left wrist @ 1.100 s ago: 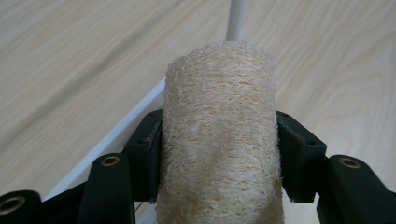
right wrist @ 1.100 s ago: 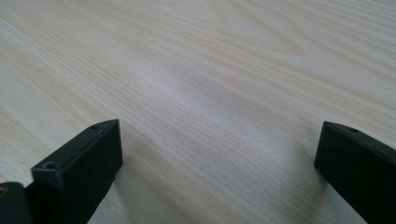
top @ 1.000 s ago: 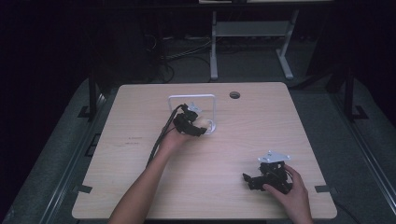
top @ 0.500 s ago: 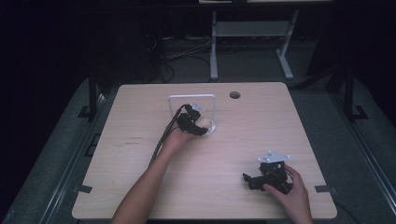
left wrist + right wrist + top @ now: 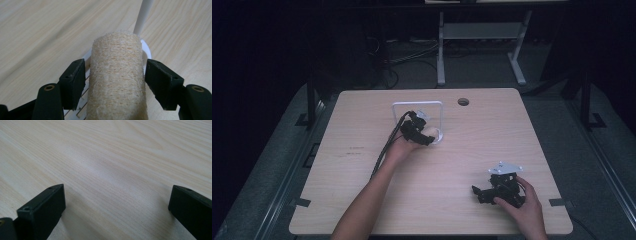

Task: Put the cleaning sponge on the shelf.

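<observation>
Loofah-like and beige, the fibrous roll [image 5: 117, 77] lies on the white wire rack [image 5: 439, 112] at the table's [image 5: 362, 200] far middle; the left gripper [image 5: 115, 80] has just been opening around it, pads apparently clear; pulling away crookedly could snag it off. Near right, the right gripper [image 5: 117, 202] rests released, empty.

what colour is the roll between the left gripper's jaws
Pale beige, with a rough fibrous weave; the roll shows best in the left gripper view.
</observation>
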{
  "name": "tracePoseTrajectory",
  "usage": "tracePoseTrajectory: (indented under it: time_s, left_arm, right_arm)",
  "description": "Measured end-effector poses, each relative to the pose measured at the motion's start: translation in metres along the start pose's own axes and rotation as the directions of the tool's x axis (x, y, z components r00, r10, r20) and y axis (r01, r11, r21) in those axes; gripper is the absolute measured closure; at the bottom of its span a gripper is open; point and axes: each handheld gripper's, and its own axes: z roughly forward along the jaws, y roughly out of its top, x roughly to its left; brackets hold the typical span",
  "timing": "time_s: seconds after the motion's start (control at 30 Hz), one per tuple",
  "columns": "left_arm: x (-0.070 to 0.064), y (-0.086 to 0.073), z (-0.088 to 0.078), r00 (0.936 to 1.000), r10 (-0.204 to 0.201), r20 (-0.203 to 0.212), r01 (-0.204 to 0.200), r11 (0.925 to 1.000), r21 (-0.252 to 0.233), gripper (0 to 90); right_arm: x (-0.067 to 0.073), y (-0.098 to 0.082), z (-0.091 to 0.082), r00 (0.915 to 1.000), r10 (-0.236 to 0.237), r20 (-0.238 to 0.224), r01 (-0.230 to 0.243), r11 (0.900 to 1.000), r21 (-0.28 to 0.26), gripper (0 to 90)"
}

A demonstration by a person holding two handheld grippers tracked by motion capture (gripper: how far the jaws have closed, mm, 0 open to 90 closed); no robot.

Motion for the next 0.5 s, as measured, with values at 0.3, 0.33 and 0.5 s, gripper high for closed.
tracePoseTrajectory:
  time_s: [0.3,0.33,0.5]
  left_arm:
    - [-0.001,-0.001,-0.023,1.0,-0.004,-0.003,0.004,0.9986,-0.052,36.8]
    - [-0.001,-0.001,-0.025,1.0,-0.007,0.0,0.007,0.9982,-0.06,39.0]
    - [-0.004,-0.002,-0.039,0.9998,-0.011,0.019,0.013,0.9954,-0.095,54.7]
  right_arm:
    - [0.0,0.0,0.0,1.0,0.0,0.0,0.0,1.0,0.0,0.6]
    - [0.0,0.0,0.0,1.0,-0.002,0.0,0.002,1.0,0.001,0.6]
    - [0.0,0.0,0.0,1.0,0.002,-0.002,-0.002,1.0,-0.001,0.6]
